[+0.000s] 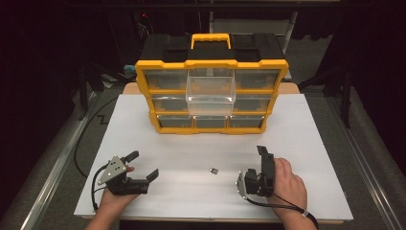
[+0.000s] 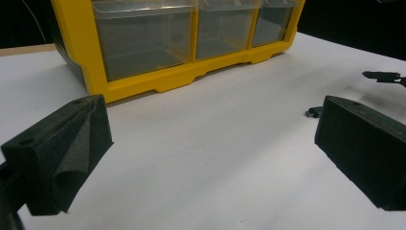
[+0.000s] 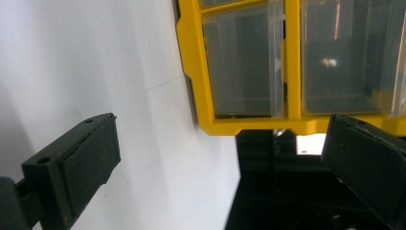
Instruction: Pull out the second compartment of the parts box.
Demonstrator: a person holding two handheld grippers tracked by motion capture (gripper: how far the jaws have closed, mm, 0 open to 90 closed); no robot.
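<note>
A yellow organiser cabinet with clear drawers stands at the back of the white table top. Its middle upper drawer is pulled out toward me. A small dark part lies on the table between my two grippers, touching neither. My left gripper rests at the front left, open, nothing between its jaws. My right gripper, rolled onto its side at the front right, is open and holds nothing. The left gripper view shows the open left gripper, the small part and the cabinet's bottom row.
In the right gripper view the open right gripper faces the cabinet's corner, seen sideways, with dark floor past the table edge. Cables trail from both grippers off the front edge. Bare white surface lies between cabinet and hands.
</note>
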